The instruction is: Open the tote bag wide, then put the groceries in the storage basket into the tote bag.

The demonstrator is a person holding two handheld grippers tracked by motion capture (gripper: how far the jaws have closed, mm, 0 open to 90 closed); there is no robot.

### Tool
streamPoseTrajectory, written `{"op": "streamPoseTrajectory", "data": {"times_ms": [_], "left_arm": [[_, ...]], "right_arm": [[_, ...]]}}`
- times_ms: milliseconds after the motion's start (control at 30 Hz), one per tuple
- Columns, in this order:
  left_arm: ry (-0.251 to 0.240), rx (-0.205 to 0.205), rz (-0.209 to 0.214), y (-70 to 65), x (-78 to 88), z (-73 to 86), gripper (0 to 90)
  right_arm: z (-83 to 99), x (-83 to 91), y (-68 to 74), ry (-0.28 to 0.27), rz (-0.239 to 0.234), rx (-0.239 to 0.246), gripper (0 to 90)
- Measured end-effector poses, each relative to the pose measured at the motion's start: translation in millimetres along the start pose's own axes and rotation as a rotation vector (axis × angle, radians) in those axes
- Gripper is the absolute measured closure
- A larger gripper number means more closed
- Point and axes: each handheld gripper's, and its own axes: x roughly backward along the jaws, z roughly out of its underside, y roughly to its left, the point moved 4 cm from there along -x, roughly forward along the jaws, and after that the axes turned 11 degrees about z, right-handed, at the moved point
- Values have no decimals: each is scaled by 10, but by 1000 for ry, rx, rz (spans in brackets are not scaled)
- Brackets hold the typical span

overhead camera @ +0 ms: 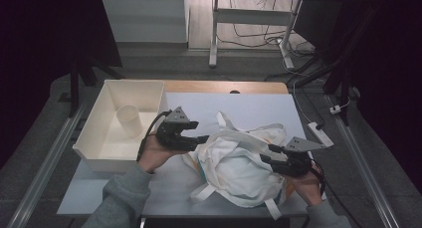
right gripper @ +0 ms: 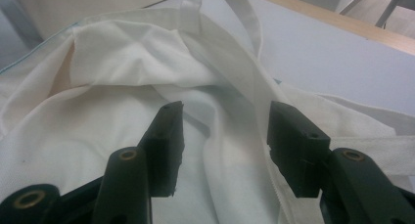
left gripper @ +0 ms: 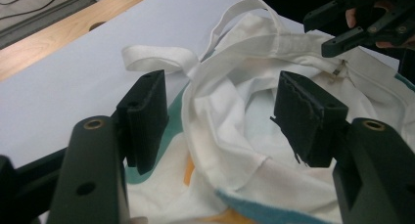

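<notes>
- Presumably the bag's mouth is being worked open; the limp white tote bag [overhead camera: 234, 161], crumpled at lower centre of the high view on the surface [overhead camera: 124, 193], could sag shut or be dragged if a strap [left gripper: 156, 57] is snagged.
- Left tool [overhead camera: 195, 140]: jaws apart, set on either side of the bag's rim, nothing clamped.
- Right tool [overhead camera: 268, 153]: jaws likewise apart over folded cloth, nothing pinched.
- A white bin [overhead camera: 94, 153] with a cup [overhead camera: 130, 119] is seen at left.

Lab: rig table [overhead camera: 234, 87], floor cables [overhead camera: 259, 39].
</notes>
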Motion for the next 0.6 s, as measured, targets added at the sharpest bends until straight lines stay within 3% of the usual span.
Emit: {"op": "streamPoseTrajectory", "data": {"times_ms": [200,367,600], "left_arm": [[-9,-9,-38,1,297,55,354],[-41,14,-73,78,528,102,347],[-49,46,-106,210,640,169,341]], "right_arm": [[3,5,-13,0,-3,-1,469],[21,-13,2,15,-4,9,464],[35,-21,-1,21,-2,8,464]]}}
